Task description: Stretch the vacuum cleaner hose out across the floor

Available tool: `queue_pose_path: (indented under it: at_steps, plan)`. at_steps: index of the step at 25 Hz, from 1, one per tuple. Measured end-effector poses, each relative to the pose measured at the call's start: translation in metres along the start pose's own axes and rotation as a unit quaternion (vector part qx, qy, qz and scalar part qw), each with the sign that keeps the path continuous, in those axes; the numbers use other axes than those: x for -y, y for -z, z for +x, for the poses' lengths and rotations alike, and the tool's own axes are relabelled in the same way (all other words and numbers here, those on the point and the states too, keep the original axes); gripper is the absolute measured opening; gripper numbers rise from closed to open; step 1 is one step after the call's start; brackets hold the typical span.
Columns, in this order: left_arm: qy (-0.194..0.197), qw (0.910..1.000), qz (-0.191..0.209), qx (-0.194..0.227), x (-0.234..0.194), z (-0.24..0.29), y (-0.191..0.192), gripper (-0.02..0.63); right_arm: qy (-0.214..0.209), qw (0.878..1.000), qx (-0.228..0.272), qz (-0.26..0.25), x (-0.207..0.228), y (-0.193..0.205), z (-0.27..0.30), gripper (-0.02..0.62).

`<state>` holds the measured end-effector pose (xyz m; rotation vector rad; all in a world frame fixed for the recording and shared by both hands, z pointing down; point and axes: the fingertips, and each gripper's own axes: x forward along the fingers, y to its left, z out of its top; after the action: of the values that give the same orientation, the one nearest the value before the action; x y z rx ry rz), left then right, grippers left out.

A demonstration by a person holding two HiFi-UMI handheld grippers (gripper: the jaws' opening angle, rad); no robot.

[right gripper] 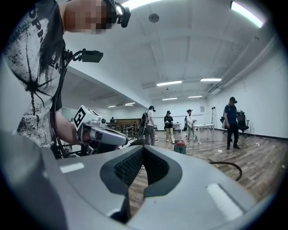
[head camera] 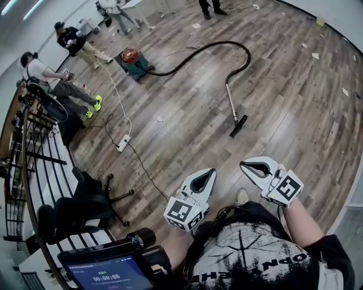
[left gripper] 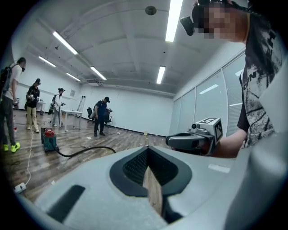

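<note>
In the head view my torso point(head camera: 249, 255) covers the near edge of the floor point(head camera: 187, 113). The bottom of the frame cuts off the screen point(head camera: 108, 272) at my left (the line under its timer is too small to read). At the floor's far edge the top of the frame crops one person point(head camera: 211, 7) to legs only and takes the head off a second person point(head camera: 116, 11). The pale scraps point(head camera: 315, 55) toward the floor's right edge are too small to identify. In the left gripper view the hose point(left gripper: 93, 151) disappears behind my left gripper point(left gripper: 147, 152). In the right gripper view my right gripper point(right gripper: 143, 152) hides the lower part of its loop.
</note>
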<state>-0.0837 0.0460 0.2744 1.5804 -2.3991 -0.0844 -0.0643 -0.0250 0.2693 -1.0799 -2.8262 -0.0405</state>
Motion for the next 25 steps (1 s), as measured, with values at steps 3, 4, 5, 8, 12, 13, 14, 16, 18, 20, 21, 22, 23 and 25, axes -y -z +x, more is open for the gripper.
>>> queue_pose_path:
  at_steps: [3,4,5,8,12,13,14,16,18,20,21,22,23,25]
  plan:
    - [0.000,1.0000,0.009,0.002,-0.006,0.034,-0.013,0.000,-0.001,1.000,0.009,0.003,0.036,-0.001,-0.003,0.005]
    - [-0.002,0.9999,0.011,0.003,-0.009,0.043,-0.018,0.000,-0.003,1.000,0.010,0.004,0.047,-0.001,-0.003,0.005]
    - [-0.004,0.9999,0.012,0.004,-0.012,0.051,-0.022,0.000,-0.006,1.000,0.012,0.001,0.056,-0.003,-0.002,0.005]
    - [-0.012,0.9998,0.014,0.004,-0.025,0.067,-0.032,0.000,-0.017,1.000,0.018,-0.007,0.082,-0.010,0.008,0.006]
    - [-0.020,0.9996,0.021,-0.003,-0.048,0.080,-0.038,0.000,-0.016,1.000,0.021,0.000,0.112,-0.015,0.028,0.006]
    - [-0.023,0.9995,0.019,-0.005,-0.055,0.081,-0.039,0.000,-0.016,1.000,0.017,0.008,0.115,-0.014,0.034,0.006]
    - [-0.026,0.9995,0.016,-0.004,-0.063,0.081,-0.039,0.000,-0.017,1.000,0.011,0.015,0.118,-0.013,0.040,0.006]
    - [-0.028,0.9995,0.011,-0.003,-0.080,0.081,-0.039,0.000,-0.018,1.000,0.007,0.010,0.125,-0.012,0.055,0.006]
    - [-0.025,0.9996,0.012,-0.003,-0.099,0.080,-0.038,0.000,-0.016,1.000,0.005,0.014,0.131,-0.009,0.075,0.006]
    - [-0.016,0.9998,0.014,0.000,-0.122,0.081,-0.040,0.000,-0.009,1.000,-0.005,0.023,0.137,-0.008,0.097,0.006]
    - [-0.009,0.9999,0.015,0.002,-0.134,0.082,-0.042,0.000,-0.002,1.000,-0.012,0.026,0.140,-0.009,0.109,0.005]
    - [-0.001,0.9999,0.015,0.004,-0.147,0.082,-0.046,0.000,0.006,1.000,-0.014,0.026,0.143,-0.013,0.121,0.006]
    - [0.007,0.9998,0.015,0.007,-0.160,0.080,-0.051,0.000,0.012,1.000,-0.012,0.025,0.145,-0.019,0.134,0.006]
    - [0.020,0.9996,0.015,0.015,-0.187,0.075,-0.063,0.000,0.021,1.000,-0.008,0.021,0.148,-0.032,0.161,0.006]
